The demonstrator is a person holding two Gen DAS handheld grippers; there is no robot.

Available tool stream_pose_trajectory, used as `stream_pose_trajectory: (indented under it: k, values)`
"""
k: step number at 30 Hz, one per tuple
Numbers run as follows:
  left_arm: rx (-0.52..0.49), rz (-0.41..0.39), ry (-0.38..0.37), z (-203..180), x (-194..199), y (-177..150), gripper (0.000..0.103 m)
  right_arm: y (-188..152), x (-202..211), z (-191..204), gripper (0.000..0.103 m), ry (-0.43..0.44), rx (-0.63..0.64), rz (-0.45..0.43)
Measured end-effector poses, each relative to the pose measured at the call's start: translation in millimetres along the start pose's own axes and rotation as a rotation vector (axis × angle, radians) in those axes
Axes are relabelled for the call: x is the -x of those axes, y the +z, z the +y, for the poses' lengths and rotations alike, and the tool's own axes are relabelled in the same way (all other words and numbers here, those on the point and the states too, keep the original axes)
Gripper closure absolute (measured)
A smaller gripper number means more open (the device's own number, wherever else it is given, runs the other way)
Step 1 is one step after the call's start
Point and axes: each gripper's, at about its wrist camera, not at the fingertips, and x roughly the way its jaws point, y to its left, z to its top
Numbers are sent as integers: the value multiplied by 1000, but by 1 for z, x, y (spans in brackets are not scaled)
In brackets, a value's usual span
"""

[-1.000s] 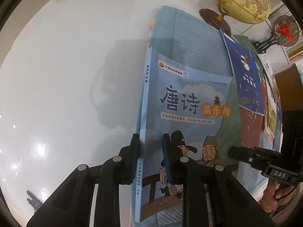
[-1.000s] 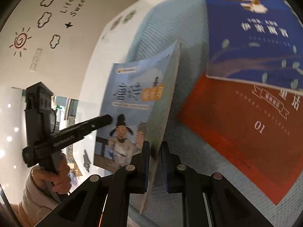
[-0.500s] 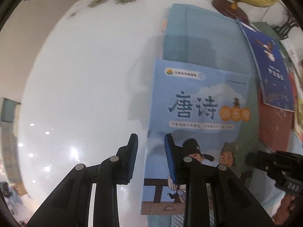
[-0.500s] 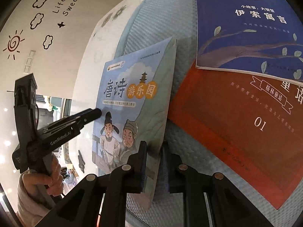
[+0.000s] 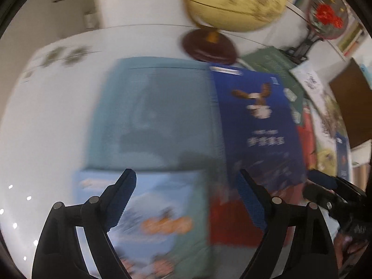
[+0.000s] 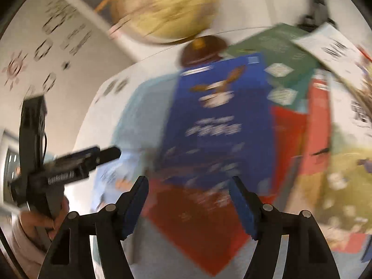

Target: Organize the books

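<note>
Left gripper (image 5: 188, 200) jaws opening, nothing pinched; light-blue cartoon-cover paperback (image 5: 148, 220) lies flat just below it on the teal mat (image 5: 151, 116). Right gripper (image 6: 189, 205) also opening, empty, over the red book (image 6: 197, 227); dark-blue bird-cover book (image 6: 218, 127) lies beyond, long axis running away, right hand nearer.

Light blue book (image 5: 148, 211): cartoon cover with an orange title patch, lying flat and face up on the teal mat, below and between the opening left jaws, gripped by neither pad.
Dark blue book (image 5: 258, 125): bird on its cover, flat, beyond the left jaws' right pad, overlapping the red one.
Red book (image 6: 200, 220): flat, partly beneath the dark blue book, between the right jaws.
Green book (image 6: 276, 53): furthest back, blurred.
</note>
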Motion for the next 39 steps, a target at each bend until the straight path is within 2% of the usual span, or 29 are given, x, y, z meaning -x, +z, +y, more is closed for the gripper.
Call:
stream_pose_trajectory:
  k: [3, 5, 7, 8, 11, 12, 13, 17, 22, 25, 30, 32, 33, 34, 35, 37, 39]
  values:
    - [-12, 21, -52, -22, -21, 10, 18, 16, 1, -29, 33, -31, -35, -34]
    - [-13, 48, -39, -35, -35, 10, 18, 25, -7, -42, 34, -75, -26, -27]
    - [-13, 59, -32, -40, -43, 10, 18, 32, -15, -53, 38, -57, -40, -4]
    - [-12, 70, -35, -43, -48, 9, 18, 34, -20, -59, 46, -39, -47, 12]
    - [-21, 83, -55, -51, -55, 5, 20, 37, -26, -59, 54, 7, -37, 22]
    - [-38, 71, -31, -56, -53, 4, 21, 36, -28, -59, 58, 22, -44, 32]
    - [-49, 68, -18, -59, -51, 2, 21, 37, -29, -61, 58, 34, -57, 45]
    - [-53, 74, -48, -64, -39, -7, 25, 33, -22, -67, 58, 30, -58, 57]
    - [-88, 103, -79, -84, -18, -40, 25, 5, 4, -74, 58, 52, -54, 115]
    - [-94, 145, -115, -96, -6, -74, 25, -23, 20, -77, 58, 58, -51, 145]
    - [-81, 253, -207, -118, 3, -139, 32, -83, 51, -95, 58, 64, -88, 207]
    - [-71, 298, -242, -124, 0, -160, 44, -109, 63, -108, 58, 62, -114, 234]
    - [-58, 317, -252, -124, -3, -166, 47, -124, 68, -117, 58, 62, -134, 254]
    - [-33, 340, -266, -124, -8, -171, 58, -134, 71, -126, 58, 61, -150, 270]
    - [-20, 345, -272, -125, -12, -171, 61, -140, 71, -131, 58, 59, -163, 278]
    - [-9, 333, -289, -125, -14, -166, 61, -146, 70, -145, 59, 65, -187, 279]
    - [-13, 337, -299, -126, -18, -160, 61, -142, 68, -155, 59, 112, -203, 262]
